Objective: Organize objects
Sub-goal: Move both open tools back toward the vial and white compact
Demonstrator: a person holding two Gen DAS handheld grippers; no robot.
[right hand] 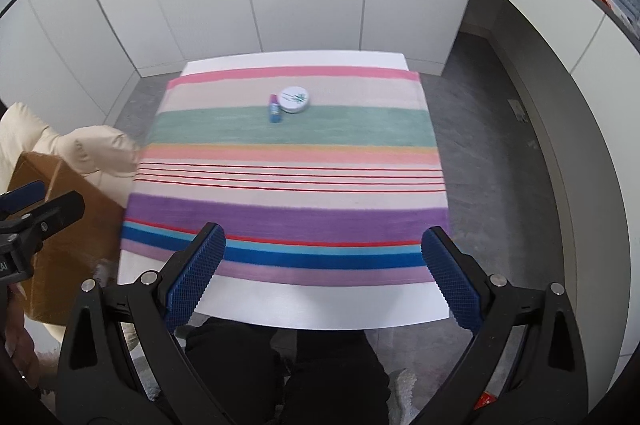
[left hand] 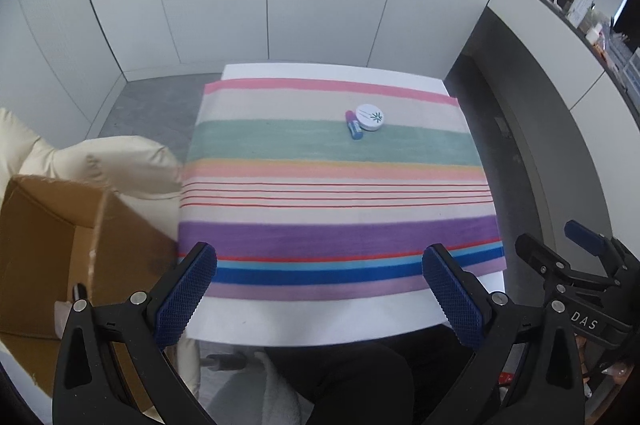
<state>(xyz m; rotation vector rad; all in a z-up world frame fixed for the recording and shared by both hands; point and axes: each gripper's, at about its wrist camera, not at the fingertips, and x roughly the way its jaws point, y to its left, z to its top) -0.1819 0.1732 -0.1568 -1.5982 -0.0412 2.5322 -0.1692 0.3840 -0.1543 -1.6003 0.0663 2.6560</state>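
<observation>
A round white tin [left hand: 371, 117] with a green plant print lies on the striped cloth [left hand: 336, 185] near the table's far side. A small blue and purple stick [left hand: 353, 127] lies right beside it on its left. Both also show in the right wrist view, the tin [right hand: 294, 99] and the stick [right hand: 275, 111]. My left gripper [left hand: 320, 285] is open and empty above the table's near edge. My right gripper [right hand: 322, 273] is open and empty, also at the near edge, far from both objects.
An open cardboard box [left hand: 52, 249] sits on a cream chair [left hand: 120, 161] left of the table. White cabinet walls stand behind the table. A counter with bottles and clutter [left hand: 580, 1] runs along the right. The white table [left hand: 320, 321] edge lies below the cloth.
</observation>
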